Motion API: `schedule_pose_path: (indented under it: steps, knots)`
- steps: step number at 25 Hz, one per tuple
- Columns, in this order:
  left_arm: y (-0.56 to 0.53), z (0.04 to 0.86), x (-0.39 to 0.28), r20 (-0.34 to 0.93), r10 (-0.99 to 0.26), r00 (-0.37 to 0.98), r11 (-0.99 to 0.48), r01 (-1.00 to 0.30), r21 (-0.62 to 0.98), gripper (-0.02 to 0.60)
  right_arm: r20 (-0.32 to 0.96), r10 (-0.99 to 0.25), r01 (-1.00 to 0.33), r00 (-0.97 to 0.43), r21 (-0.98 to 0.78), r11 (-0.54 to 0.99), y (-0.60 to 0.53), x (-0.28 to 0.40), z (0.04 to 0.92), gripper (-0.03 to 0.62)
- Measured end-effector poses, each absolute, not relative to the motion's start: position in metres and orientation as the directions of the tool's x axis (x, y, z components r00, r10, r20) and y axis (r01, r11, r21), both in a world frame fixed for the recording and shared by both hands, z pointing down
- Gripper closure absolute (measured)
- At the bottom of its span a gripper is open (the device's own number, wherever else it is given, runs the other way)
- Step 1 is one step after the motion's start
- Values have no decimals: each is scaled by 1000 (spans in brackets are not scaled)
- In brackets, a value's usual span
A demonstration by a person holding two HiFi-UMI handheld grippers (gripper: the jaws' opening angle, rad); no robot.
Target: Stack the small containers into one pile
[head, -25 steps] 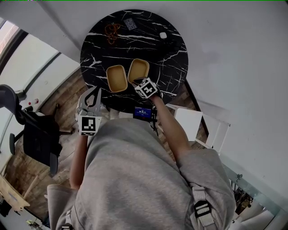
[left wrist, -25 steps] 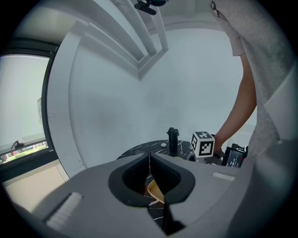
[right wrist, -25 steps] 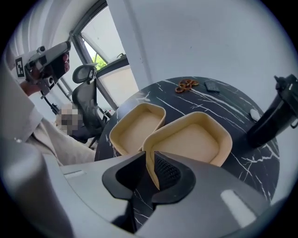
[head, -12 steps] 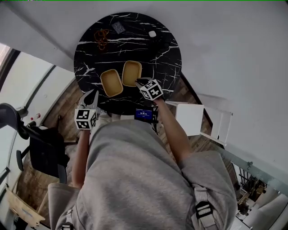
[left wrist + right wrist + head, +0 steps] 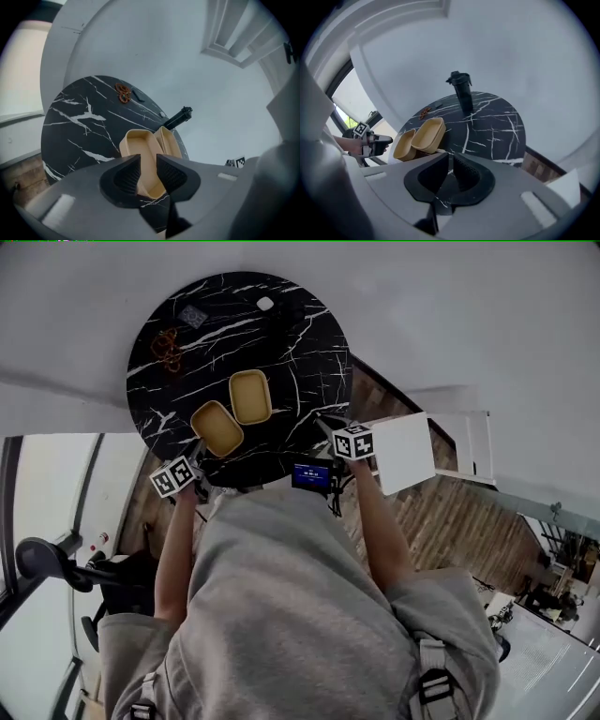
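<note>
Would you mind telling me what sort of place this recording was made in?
Probably an office or studio room: a round black marble table on a wood-plank floor, a black office chair nearby, plain white walls.

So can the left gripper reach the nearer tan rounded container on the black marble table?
Probably yes. The left gripper is at the table edge, its jaws just opening, nothing between them, lined up on that container with a clear path.

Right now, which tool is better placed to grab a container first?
Left, likely. The left tool has just been opening, jaws lined up on the near container, nothing between them yet. The right tool has just been closing on nothing, facing bare table.
</note>
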State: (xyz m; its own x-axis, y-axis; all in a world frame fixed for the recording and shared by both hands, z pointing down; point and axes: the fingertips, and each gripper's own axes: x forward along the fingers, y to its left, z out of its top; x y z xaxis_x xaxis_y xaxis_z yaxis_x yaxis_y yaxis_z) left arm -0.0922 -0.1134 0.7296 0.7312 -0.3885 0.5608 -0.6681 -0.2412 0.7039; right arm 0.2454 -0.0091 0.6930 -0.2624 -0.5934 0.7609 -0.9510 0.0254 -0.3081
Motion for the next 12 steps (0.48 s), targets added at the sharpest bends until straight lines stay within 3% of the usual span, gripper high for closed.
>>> schedule_pose_path:
  steps: [3, 12]
  knots:
    - [-111, 745, -96, 601, -354, 717, -231, -689, 687, 487, 765, -611, -935, -202, -336, -111, 27, 260, 703, 546]
    - [-110, 779, -80, 686, -246, 685, -239, -729, 642, 459, 818, -566, -884, -100, -335, -327, 129, 284, 720, 551]
